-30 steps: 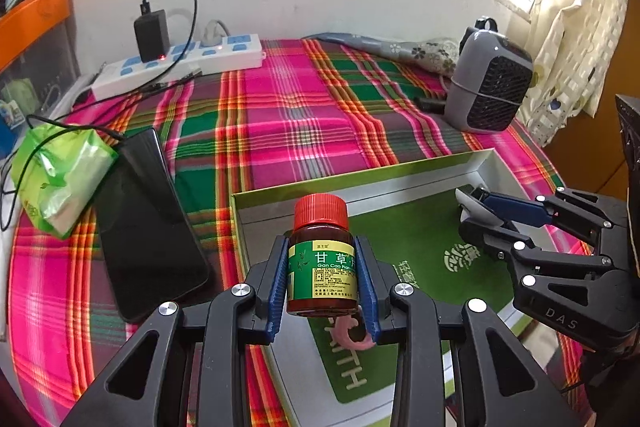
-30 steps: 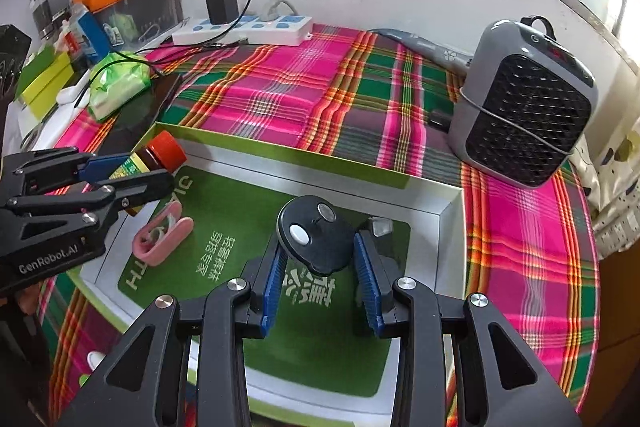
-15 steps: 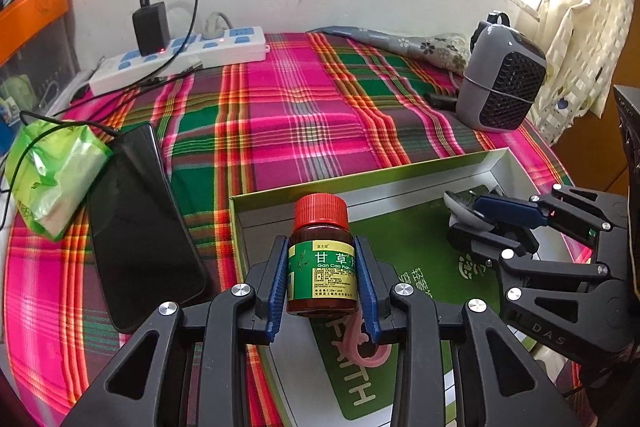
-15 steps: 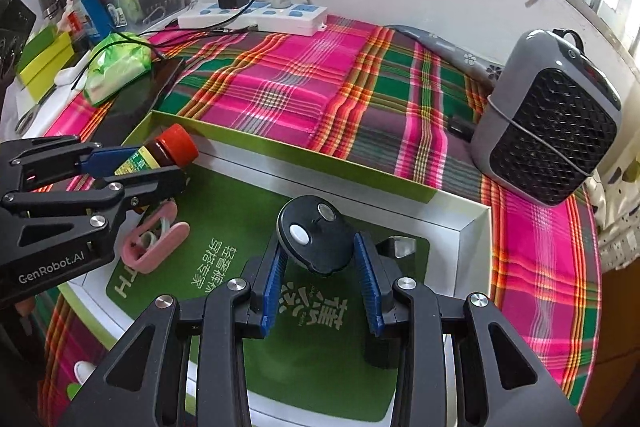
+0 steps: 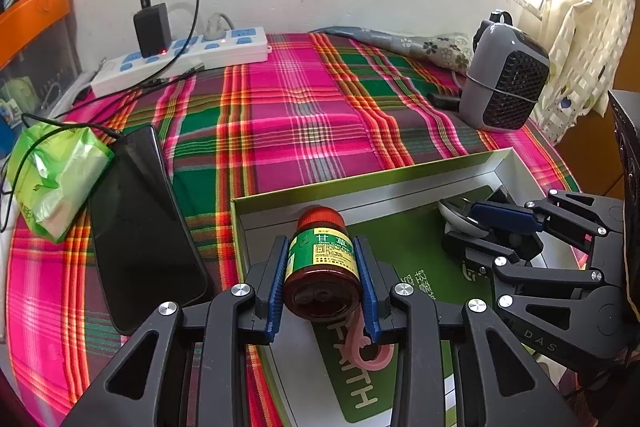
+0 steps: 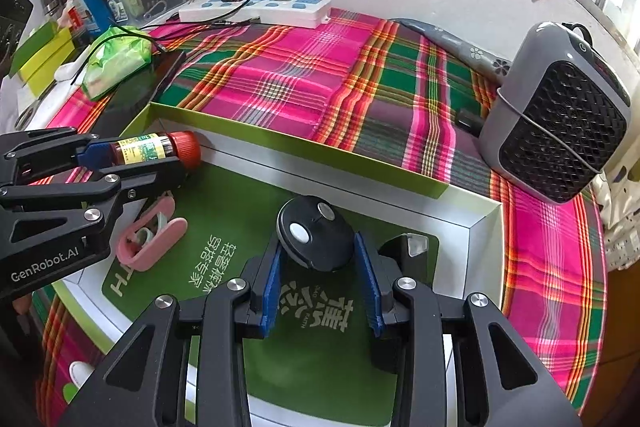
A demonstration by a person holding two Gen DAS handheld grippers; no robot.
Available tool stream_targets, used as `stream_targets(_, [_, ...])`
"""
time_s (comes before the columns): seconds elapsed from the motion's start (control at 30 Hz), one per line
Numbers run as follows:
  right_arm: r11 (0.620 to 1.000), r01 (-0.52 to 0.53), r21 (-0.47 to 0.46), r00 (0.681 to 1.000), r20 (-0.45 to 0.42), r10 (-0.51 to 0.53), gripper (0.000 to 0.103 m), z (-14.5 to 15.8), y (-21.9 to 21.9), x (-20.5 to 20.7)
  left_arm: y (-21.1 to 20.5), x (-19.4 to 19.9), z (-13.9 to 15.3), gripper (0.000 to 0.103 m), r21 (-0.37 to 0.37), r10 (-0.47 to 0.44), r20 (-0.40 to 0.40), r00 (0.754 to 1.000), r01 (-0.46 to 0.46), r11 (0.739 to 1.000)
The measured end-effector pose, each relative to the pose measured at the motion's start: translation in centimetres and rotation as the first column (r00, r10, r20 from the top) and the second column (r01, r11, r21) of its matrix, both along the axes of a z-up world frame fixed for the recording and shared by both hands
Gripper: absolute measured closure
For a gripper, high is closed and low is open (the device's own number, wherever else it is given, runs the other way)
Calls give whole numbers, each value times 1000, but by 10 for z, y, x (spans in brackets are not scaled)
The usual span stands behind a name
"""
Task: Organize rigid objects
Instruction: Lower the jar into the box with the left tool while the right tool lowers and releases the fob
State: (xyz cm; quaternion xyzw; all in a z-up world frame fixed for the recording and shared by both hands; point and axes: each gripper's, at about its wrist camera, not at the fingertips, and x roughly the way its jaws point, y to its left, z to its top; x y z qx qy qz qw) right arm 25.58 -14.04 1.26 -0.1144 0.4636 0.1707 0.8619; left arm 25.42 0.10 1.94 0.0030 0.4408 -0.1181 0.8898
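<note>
Two hand-held grippers over one green tray [image 5: 400, 173]. Left hand-held gripper [image 5: 322, 281], lower centre of left view: clamped on a bottle [image 5: 322, 259], tilted, red cap away, above the tray's near-left corner. Right hand-held gripper [image 6: 318, 281], lower centre of right view: pads against a black disc [image 6: 314, 233] above the tray floor. Pink clip [image 6: 150, 241] lies in the tray, left. Phone [image 5: 140, 223] and heater [image 6: 556, 111] on the plaid cloth [image 5: 300, 115].
</note>
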Motion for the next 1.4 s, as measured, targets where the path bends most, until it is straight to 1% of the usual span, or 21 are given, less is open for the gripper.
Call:
stream_targets(0.3, [1000,-3,12,1000,-7,3,67,-1,0,0,-1,1,0,72,15,1,1,1000,-1,1000])
stream_targets(0.6, [1000,-1,22,1000,-19,1,66,-2,-1,1,-1,1,0,71,16,1,2,1000,-1,1000])
stream_targets(0.73, [1000,-1,29,1000,-27,2,60,-2,-2,2,-1,2,0,71,15,3,2,1000,-3,1000])
stream_targets(1.0, [999,0,43,1000,-16,0,58,2,-3,0,-2,-2,0,67,8,-4,1,1000,4,1000])
stream_targets(1.13, [999,2,52,1000,-9,-2,52,5,-4,-3,-4,-5,1,64,10,-16,0,1000,15,1000])
stream_targets(1.4, [998,10,60,1000,9,-10,51,14,-6,-11,-4,-17,10,64,10,-13,21,1000,13,1000])
